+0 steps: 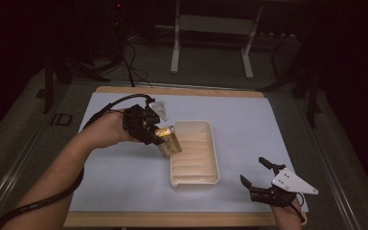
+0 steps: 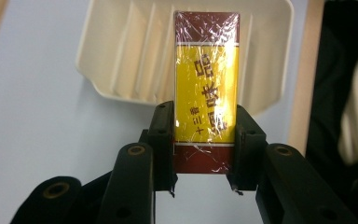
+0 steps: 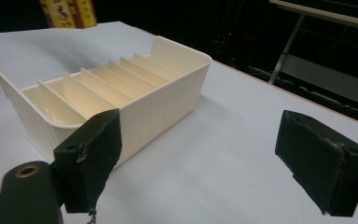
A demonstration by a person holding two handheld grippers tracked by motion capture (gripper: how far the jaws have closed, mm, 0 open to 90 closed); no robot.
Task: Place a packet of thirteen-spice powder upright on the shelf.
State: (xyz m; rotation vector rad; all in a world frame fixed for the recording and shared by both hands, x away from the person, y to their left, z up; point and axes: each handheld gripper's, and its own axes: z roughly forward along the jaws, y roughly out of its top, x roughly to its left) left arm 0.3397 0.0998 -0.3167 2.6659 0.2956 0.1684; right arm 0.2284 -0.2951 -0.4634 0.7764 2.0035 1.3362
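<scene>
Cellophane-wrapped yellow box is hanging clamped in my left claw over the slotted tray's left rim; next, lowering it into a slot, right claw idling wide open.

**Dim room, lit tabletop, glare on the wrapped box**

The high view is dark and grainy: the floor and the metal frame behind the table sink into near black, while the pale blue table sheet catches most of the light. The cream ribbed plastic tray glows slightly overexposed, its details soft. In the left gripper view, light from above throws white glare streaks across the crinkled film of the yellow and maroon wrapped box; the black jaws at the bottom are blurred. In the right gripper view, the tray casts a soft shadow toward the dark background, and the near jaws are out of focus.
</scene>
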